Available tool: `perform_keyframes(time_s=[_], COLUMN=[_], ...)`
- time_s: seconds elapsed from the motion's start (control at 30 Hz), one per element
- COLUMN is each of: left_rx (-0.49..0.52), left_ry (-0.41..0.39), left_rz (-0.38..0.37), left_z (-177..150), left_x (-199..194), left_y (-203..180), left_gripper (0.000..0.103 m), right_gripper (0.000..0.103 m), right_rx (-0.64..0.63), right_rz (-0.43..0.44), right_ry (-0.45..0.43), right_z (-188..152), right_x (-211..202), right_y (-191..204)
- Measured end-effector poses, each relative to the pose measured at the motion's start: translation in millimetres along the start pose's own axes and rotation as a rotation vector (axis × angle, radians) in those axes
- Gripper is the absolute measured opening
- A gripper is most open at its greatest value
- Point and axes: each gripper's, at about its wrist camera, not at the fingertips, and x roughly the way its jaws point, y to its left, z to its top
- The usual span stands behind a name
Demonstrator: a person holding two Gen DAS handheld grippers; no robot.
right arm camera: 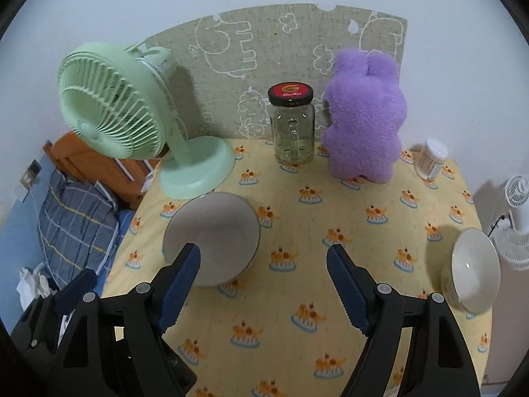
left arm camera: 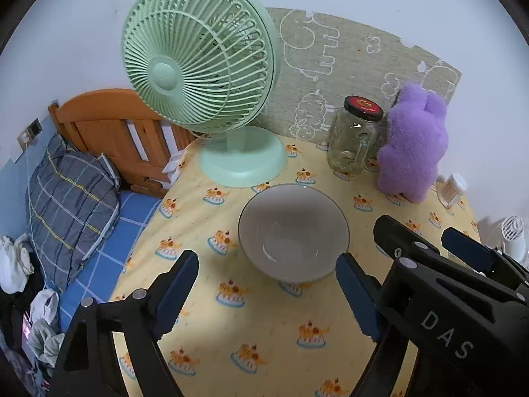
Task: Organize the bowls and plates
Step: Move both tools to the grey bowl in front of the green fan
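On the yellow cake-print tablecloth [left arm camera: 264, 330], the round grey ceramic bowl [left arm camera: 292, 231] sits just in front of the mint-green desk fan's [left arm camera: 198, 66] base, dead ahead of the left gripper [left arm camera: 267, 294], jaws apart and empty, while the right gripper [right arm camera: 263, 287], also apart, points beside it.

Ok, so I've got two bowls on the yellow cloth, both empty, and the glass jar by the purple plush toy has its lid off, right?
Not quite: the glass jar has its lid on, a black one with a red top, as the right wrist view shows. The rest holds: two empty bowls on the yellow cloth, the grey bowl near the green fan and the white bowl at the right edge, with the jar beside the purple plush toy.
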Motion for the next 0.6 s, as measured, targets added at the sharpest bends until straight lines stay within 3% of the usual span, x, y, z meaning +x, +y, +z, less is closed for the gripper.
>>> perform_keyframes(time_s=[0.27,0.5,0.6], left_rx=[-0.033,-0.015,-0.005], left_ry=[0.027,0.071,0.093], left_rz=[0.054,0.052,0.054], left_z=[20.2,25.5,23.8], left_x=[43.9,82.8,97.3], left_y=[2.9,7.0,7.5], left_gripper=[0.076,0.056,0.047], right_gripper=[0.078,0.066,0.053], right_rx=[-0.009,-0.024,-0.03], right_rz=[0.018,0.025,0.029], right_ry=[0.024,0.068,0.098], right_z=[20.9,26.0,24.2], right_x=[44.7,85.1,102.3], right_y=[-2.4,2.8,7.0])
